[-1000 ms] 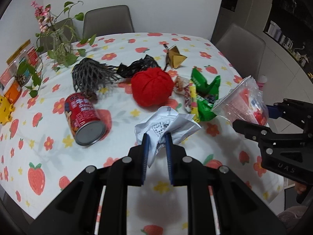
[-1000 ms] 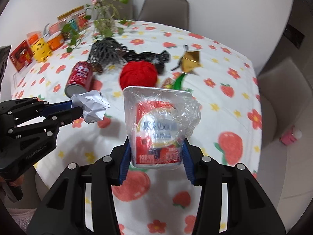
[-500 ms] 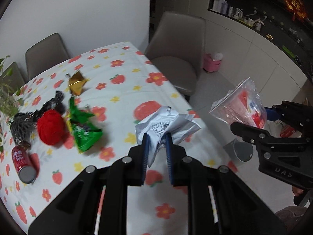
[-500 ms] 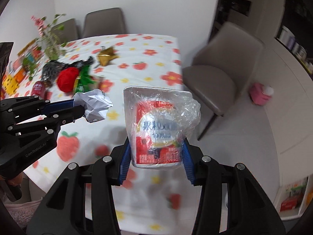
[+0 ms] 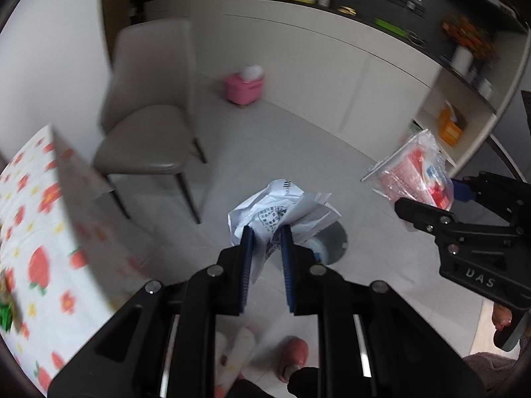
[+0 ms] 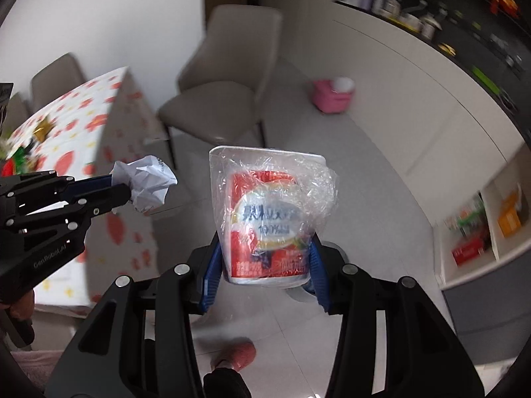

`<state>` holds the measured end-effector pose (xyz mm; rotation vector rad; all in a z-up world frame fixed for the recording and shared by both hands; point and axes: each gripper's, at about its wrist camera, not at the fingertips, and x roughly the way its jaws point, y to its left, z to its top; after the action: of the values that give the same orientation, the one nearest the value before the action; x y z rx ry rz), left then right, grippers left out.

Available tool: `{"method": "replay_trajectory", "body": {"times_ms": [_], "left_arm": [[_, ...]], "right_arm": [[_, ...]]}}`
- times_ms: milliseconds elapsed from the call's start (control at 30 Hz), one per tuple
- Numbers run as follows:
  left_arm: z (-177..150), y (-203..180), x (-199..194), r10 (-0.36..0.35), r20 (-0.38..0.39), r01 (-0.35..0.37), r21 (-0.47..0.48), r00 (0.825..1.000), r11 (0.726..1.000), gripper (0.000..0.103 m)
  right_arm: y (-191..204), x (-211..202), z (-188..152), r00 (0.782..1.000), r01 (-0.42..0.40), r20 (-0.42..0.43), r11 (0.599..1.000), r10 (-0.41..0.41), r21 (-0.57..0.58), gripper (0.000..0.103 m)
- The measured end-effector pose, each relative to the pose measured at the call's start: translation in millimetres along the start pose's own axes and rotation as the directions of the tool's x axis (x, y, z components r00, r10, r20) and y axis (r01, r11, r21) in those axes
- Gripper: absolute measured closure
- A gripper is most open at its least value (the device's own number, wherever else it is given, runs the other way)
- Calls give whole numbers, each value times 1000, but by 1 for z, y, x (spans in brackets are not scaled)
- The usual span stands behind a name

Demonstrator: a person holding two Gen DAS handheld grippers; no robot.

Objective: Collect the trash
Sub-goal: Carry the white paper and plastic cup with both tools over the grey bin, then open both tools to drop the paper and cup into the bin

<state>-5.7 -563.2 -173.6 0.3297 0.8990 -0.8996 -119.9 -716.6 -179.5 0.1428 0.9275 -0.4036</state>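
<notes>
My left gripper (image 5: 267,232) is shut on a crumpled white paper (image 5: 282,209), held in the air over the grey floor. My right gripper (image 6: 264,248) is shut on a red and white cup wrapped in clear plastic (image 6: 268,219). The cup also shows in the left wrist view (image 5: 415,175), to the right of the paper. The paper shows in the right wrist view (image 6: 146,182), to the left of the cup. A round grey bin (image 5: 332,242) stands on the floor just behind the paper, mostly hidden by it.
A table with a strawberry-print cloth (image 5: 36,219) is at the left, with leftover trash at its far edge (image 6: 20,156). A beige chair (image 5: 149,126) stands beside it. A pink container (image 5: 245,83) sits on the floor by white cabinets. Shelves (image 5: 464,119) stand at right. Slippered feet (image 5: 292,355) are below.
Both grippers have swung right, away from the table, to face the floor, chair and cabinets. The paper and the cup stay held. The bin now lies behind the paper.
</notes>
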Motion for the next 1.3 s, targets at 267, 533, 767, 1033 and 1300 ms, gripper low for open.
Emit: {"method": "replay_trajectory", "body": {"times_ms": [267,533,767,1033,1300], "left_arm": [[40,-77,96,-154,-130,176,176,979,969,85],[46,-120,211,-210,-280,293,300,937,908,85],[31,-141,324,-194,-356,314,318,914,895,84],[-13,-157,448,-170,-394,322,361,903,875,80],[-52,-162,534,-139,-444,320,364,885,875,67]], "right_arm": [[-97,39,-32,990,125,-99,956,-102,265,58],[-151,109,-56,957,250,-246,875,-156,414,58],[-177,217,-93,938,272,-323,838,-122,473,58],[-195,357,-148,926,271,-368,825,-83,496,58],[-200,442,-189,919,266,-388,845,-75,465,38]]}}
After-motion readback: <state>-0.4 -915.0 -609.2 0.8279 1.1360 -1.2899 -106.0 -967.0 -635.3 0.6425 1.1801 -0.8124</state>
